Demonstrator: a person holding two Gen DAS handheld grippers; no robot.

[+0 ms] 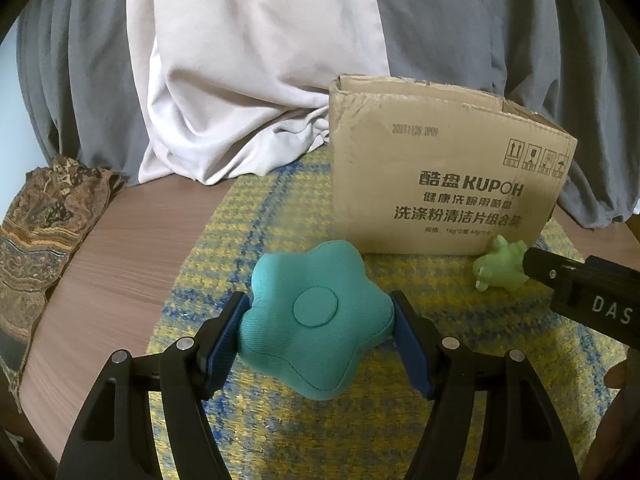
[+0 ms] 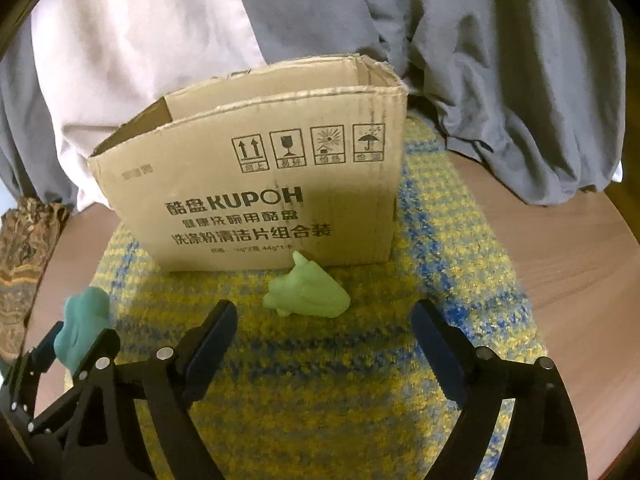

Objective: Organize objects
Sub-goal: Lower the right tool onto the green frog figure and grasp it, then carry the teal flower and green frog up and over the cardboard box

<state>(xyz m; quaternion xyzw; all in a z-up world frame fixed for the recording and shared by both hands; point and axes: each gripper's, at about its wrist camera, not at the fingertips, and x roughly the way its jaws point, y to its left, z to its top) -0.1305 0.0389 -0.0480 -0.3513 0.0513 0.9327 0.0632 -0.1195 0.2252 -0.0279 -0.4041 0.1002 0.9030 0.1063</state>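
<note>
My left gripper (image 1: 318,312) is shut on a teal flower-shaped cushion (image 1: 316,320), its blue pads pressing both sides, just above the yellow-blue mat (image 1: 280,208). The cushion also shows in the right wrist view (image 2: 82,326), held at the far left. A light green toy figure (image 2: 306,292) lies on the mat against the front of an open cardboard box (image 2: 272,200). My right gripper (image 2: 324,324) is open and empty, just in front of the green toy. In the left wrist view the toy (image 1: 500,266) and box (image 1: 444,176) are to the right.
The mat lies on a round wooden table (image 1: 112,264). A patterned brown cloth (image 1: 36,240) hangs at the table's left edge. Grey and white fabric (image 1: 240,60) is piled behind the box.
</note>
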